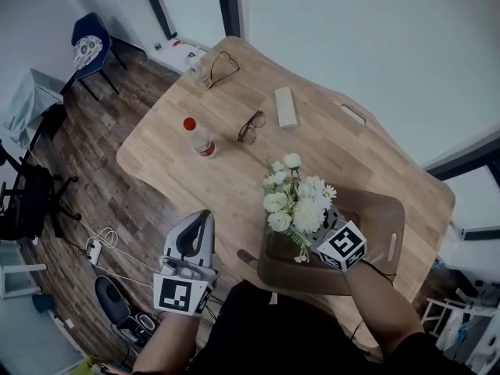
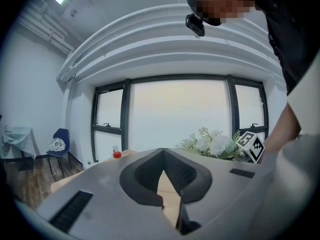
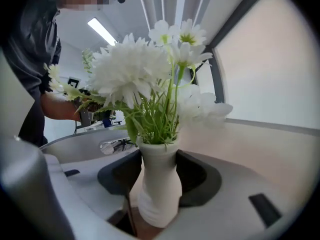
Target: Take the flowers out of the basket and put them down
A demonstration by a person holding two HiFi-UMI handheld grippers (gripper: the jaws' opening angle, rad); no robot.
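Right gripper (image 3: 159,166) pinching vase (image 3: 155,196) at the neck, flowers (image 3: 132,76) upright, at basket's (image 1: 388,209) left end. Left gripper (image 2: 163,159) pressed together, empty. I'd hold firm, lift straight, clear the rim, then set it on bare table (image 1: 226,170).

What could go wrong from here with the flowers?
The right gripper holds the vase near its neck; the top-heavy flowers may tip it or let it slip.
The vase seems low over the basket; it may catch the wall.
Glasses and a bottle lie on the table; the vase could hit them.
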